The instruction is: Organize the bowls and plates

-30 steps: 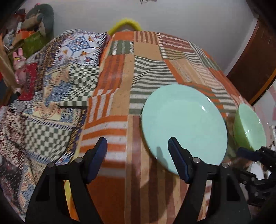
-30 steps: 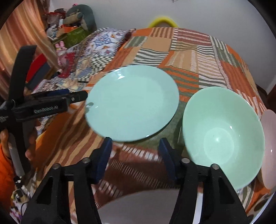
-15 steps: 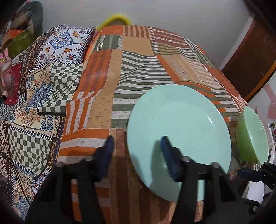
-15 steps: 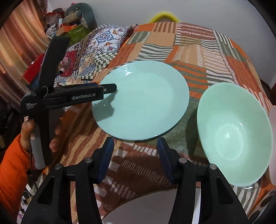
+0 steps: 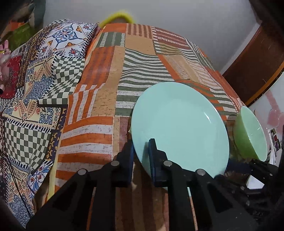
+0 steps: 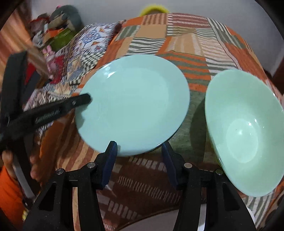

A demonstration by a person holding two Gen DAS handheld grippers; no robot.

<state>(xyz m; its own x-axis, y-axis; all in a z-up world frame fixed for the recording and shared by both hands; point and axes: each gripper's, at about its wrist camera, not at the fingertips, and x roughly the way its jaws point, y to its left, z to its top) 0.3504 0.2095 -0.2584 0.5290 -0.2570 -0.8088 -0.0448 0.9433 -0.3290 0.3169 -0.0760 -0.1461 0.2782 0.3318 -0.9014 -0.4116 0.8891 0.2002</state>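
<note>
Left gripper (image 5: 141, 151) clamped on the near rim of the pale blue-green plate (image 5: 181, 128), jaws pinched over the edge. Right gripper (image 6: 139, 157) spread wide, empty, just short of the same plate's edge. Plate on the patchwork cloth (image 5: 106, 74) of the bench, green bowl (image 6: 245, 128) just beside it. Probably glazed, so stiff, slick and breakable (a rim pinch could slip); best lifted level, gripped deep over the lip.

Patchwork tablecloth (image 5: 110, 74), patterned quilt (image 5: 35, 92), stuffed toys (image 6: 63, 16).
</note>
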